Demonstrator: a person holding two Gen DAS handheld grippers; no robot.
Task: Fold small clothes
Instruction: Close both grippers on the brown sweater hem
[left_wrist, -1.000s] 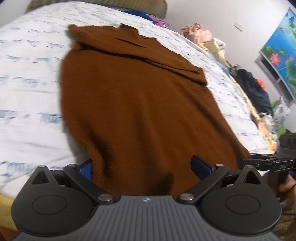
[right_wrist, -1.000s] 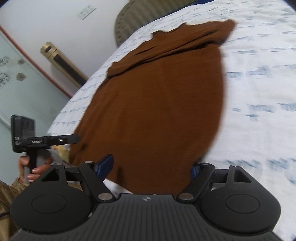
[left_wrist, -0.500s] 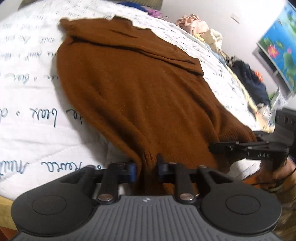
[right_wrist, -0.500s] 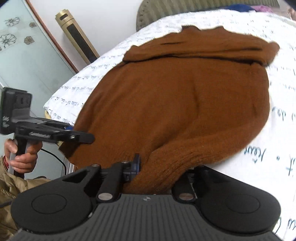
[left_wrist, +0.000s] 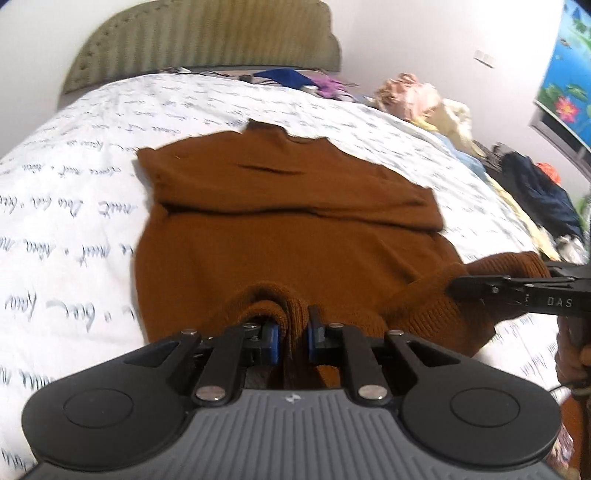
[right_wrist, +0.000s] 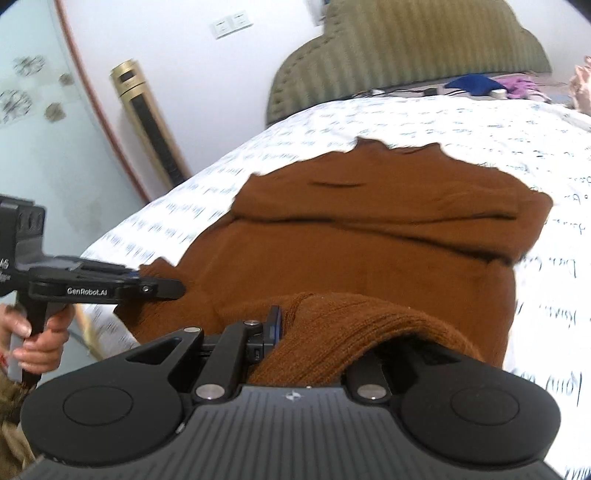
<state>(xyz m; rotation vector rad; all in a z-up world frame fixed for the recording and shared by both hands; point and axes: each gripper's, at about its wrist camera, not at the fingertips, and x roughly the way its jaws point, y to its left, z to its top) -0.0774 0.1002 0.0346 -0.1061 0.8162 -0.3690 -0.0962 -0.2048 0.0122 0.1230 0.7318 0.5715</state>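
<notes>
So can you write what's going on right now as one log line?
step: fold sweater | left gripper: shut on brown sweater hem | right gripper: shut on hem | sweater: on bed, sleeves folded in

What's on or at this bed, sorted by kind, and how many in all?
Brown sweaters: 1
Handheld grippers, left gripper and right gripper, both clamped on the sweater hem: 2
Blue cloths by the headboard: 1
Purple cloths beside it: 1
Total: 5

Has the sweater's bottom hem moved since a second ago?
Yes. The hem has come up off the bedsheet, toward the headboard, pinched in both claws.
</notes>
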